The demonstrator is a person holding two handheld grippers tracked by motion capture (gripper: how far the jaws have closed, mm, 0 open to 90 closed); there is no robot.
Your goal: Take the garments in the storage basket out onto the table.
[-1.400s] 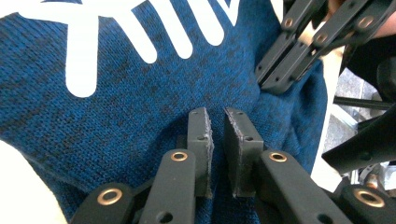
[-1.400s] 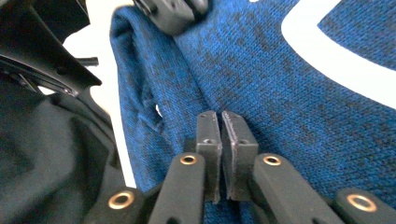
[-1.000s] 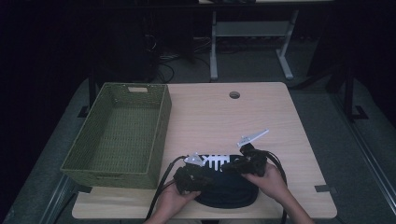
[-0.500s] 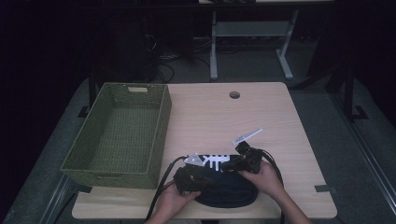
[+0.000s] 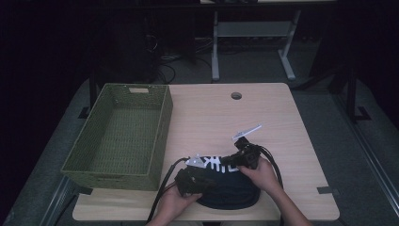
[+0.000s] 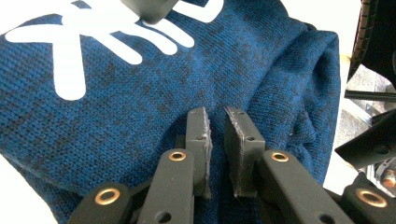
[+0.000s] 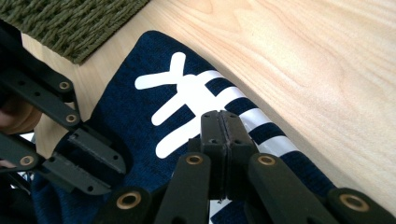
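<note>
While both grippers sit on it, lower centre of frame:
garment: navy knit sweater (image 5: pixel 228 188) on worktop (image 5: pixel 263 117)
left gripper (image 6: pixel 217 140): jaws nearly together, small gap, over the knit
right gripper (image 7: pixel 219 122): jaws pressed together, pinching sweater edge
basket (image 5: pixel 117 136): left of frame

Sweater (image 5: pixel 230 190) partly under both hands

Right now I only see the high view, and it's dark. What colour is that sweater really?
Observer: Going by the left gripper view, it is a blue knit sweater with a white print.
Operator: Is the right gripper shut?
Observer: Yes, the right gripper has its pads pressed flat together, over the white stripes.
Operator: And the left one?
Observer: The left gripper is nearly shut, with a thin slit between its pads. I cannot tell whether cloth is pinched.
</note>
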